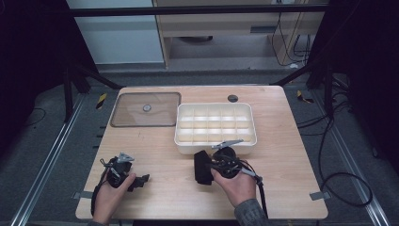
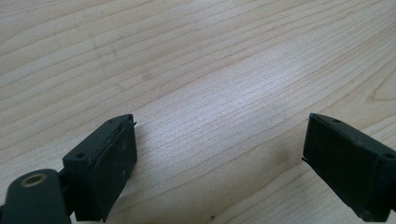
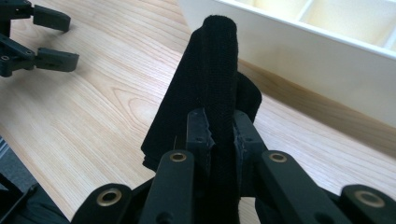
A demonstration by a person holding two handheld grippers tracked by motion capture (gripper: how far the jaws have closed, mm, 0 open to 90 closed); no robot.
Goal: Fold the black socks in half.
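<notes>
Pale wooden worktop [image 1: 282,155] under dim light, dark floor and cables all round. Clamping a folded black cloth [image 3: 210,93] between the right gripper [image 3: 219,133] fingers [image 3: 198,128], pads pressing on both sides of the fold, the roll standing upright above them. Holding it just in front of the near wall of the white divided tray [image 1: 249,141], lower middle of the high view, cloth [image 1: 203,168] hanging at the left of the hand. Resting the left gripper [image 2: 219,154] low over bare wood, fingers [image 2: 109,163] standing wide apart with nothing between them; lower left of the high view [image 1: 141,180]. Lying further out: a clear brownish lid [image 1: 147,109] flat at the upper left of the worktop, beside the tray, well apart from both hands.

Judging the risks: gripping only a narrow strip of soft fabric, so possibly slipping or unrolling during a lift; snagging the loose lower folds on the tray rim while crossing it; nudging the light tray across the wood if carried too low.
</notes>
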